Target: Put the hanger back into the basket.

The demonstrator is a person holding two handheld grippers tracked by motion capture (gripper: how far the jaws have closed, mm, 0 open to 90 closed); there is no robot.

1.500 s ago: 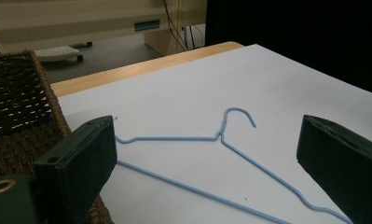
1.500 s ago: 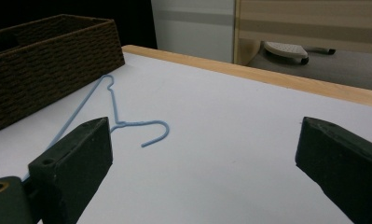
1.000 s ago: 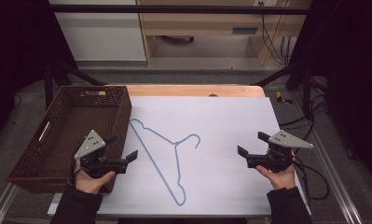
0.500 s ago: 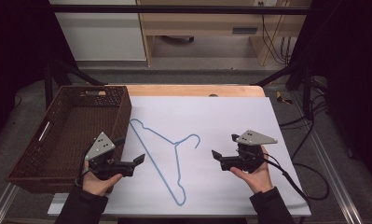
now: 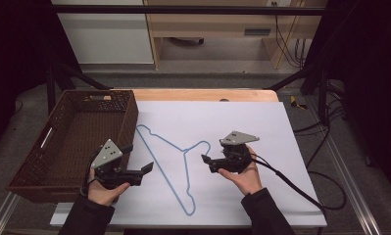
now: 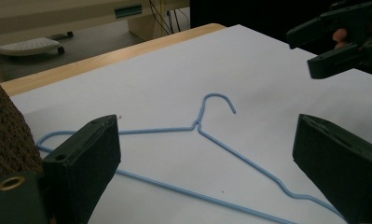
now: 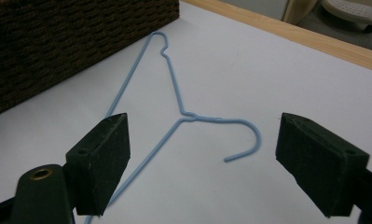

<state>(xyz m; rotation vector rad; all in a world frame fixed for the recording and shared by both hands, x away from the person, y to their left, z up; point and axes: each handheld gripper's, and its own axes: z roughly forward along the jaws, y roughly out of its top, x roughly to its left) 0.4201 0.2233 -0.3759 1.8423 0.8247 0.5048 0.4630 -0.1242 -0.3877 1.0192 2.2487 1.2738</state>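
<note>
1. Thin blue wire hanger [image 5: 176, 164] lies flat on the smooth white sheet [image 5: 261, 122], at table centre.
2. Right gripper [image 5: 207, 160] sits at the hook's 3 o'clock, its jaws apart, just been closing, nothing between them.
3. Left gripper [image 5: 148, 167], jaws apart, sits at the hanger's 9 o'clock.
4. The high view shows the woven brown basket [image 5: 70, 142] whole, at 10 o'clock.

Light blue wire hanger [image 5: 176, 161]. White sheet [image 5: 252, 122] under it, pale wood table edge [image 5: 203, 95] along the far side. Dark brown woven basket [image 5: 70, 142], weave pattern plain in the right gripper view. Black left gripper [image 5: 146, 167] with a grey plate on top; black right gripper [image 5: 206, 160], same grey plate, black cable. Dark sleeves [image 5: 87, 218]. Grey floor [image 5: 222, 58], white cabinet panel [image 5: 105, 36], light wood shelf [image 5: 212, 27] behind, yellow cable [image 5: 287, 46] hanging beside it.
</note>
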